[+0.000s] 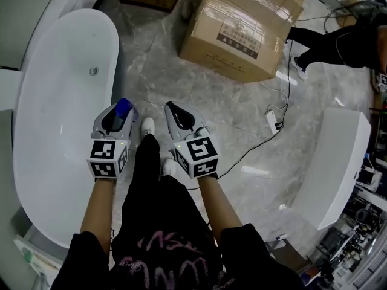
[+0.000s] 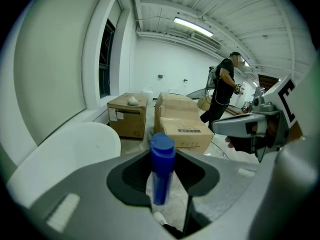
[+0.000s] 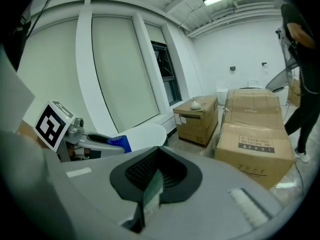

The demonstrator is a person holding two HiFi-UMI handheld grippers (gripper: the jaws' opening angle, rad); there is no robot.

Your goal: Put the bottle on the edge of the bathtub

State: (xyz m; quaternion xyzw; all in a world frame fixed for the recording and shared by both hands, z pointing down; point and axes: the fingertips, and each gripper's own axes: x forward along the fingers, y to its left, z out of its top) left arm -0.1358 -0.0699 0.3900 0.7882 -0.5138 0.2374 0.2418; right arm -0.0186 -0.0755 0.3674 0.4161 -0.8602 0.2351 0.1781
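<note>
A blue bottle [image 1: 123, 107] with a blue cap stands upright between the jaws of my left gripper [image 1: 118, 115], which is shut on it. Both hang over the marble floor just right of the white bathtub's rim [image 1: 112, 71]. In the left gripper view the bottle [image 2: 162, 169] fills the gap of the left gripper [image 2: 162, 186], with the bathtub [image 2: 75, 144] low at the left. My right gripper [image 1: 172, 110] is beside it to the right, shut with nothing held. The right gripper view shows the right gripper [image 3: 151, 186] with its jaws together, and the bottle [image 3: 119, 143] off to the left.
Large cardboard boxes [image 1: 242, 29] stand on the floor ahead. A person in black [image 1: 338, 41] stands at the far right. A cable with a power strip [image 1: 272, 119] runs across the marble floor. A white fixture [image 1: 332, 162] lies at the right. My own white shoe [image 1: 148, 125] shows between the grippers.
</note>
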